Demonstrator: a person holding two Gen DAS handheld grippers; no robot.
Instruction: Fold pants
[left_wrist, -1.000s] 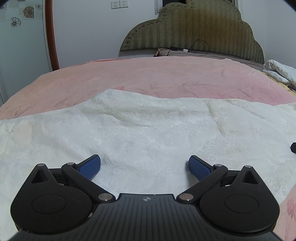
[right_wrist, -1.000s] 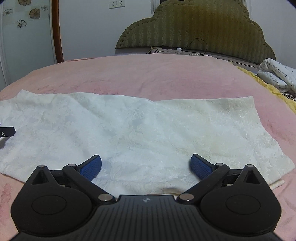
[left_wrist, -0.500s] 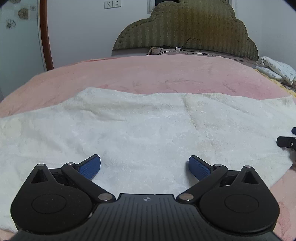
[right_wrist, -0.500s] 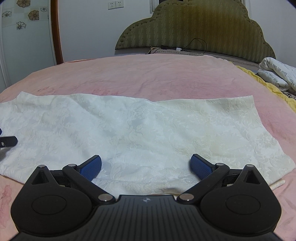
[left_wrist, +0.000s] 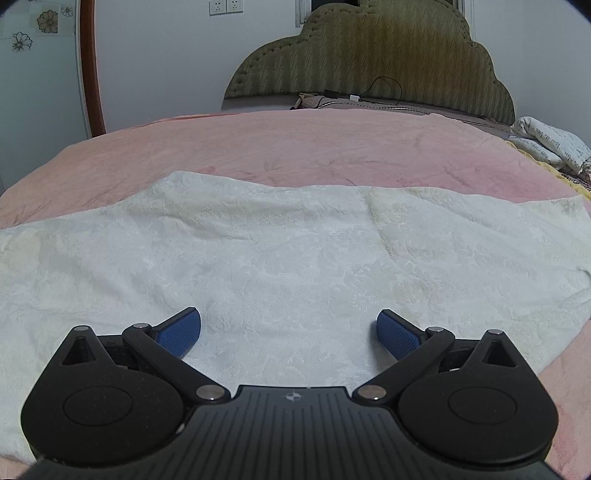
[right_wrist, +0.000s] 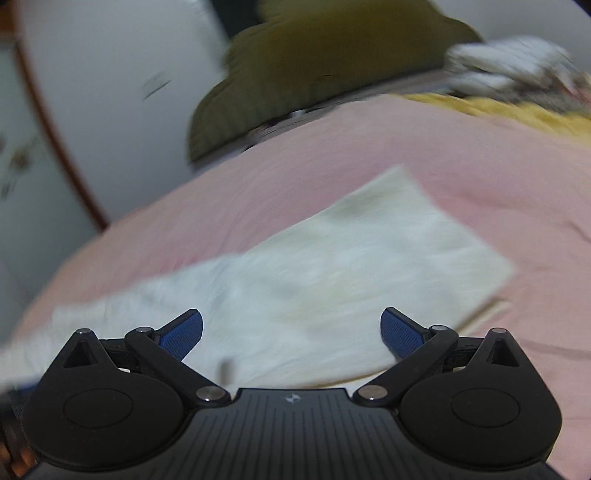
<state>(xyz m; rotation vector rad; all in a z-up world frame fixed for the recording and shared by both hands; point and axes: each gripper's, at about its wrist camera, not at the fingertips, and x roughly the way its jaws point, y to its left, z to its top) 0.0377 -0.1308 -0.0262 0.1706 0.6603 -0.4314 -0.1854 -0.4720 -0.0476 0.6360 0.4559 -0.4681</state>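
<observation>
The white textured pants (left_wrist: 288, 254) lie flat, spread left to right across the pink bed cover (left_wrist: 295, 147). My left gripper (left_wrist: 289, 332) is open and empty, low over the near part of the cloth. In the right wrist view, which is blurred and tilted, the pants (right_wrist: 332, 273) run from lower left to a squared end at the upper right. My right gripper (right_wrist: 291, 332) is open and empty over the pants near their front edge.
An olive padded headboard (left_wrist: 369, 59) stands at the far end with a cable on the ledge below it. Folded white bedding (left_wrist: 550, 144) and a yellow blanket (right_wrist: 517, 110) lie at the far right. A wooden-framed door (left_wrist: 88, 66) is at the left.
The right gripper has swung and rolled sharply, so its view is tilted and blurred. The left gripper has drifted slightly; the right gripper no longer shows at its right edge. Both stay open.
</observation>
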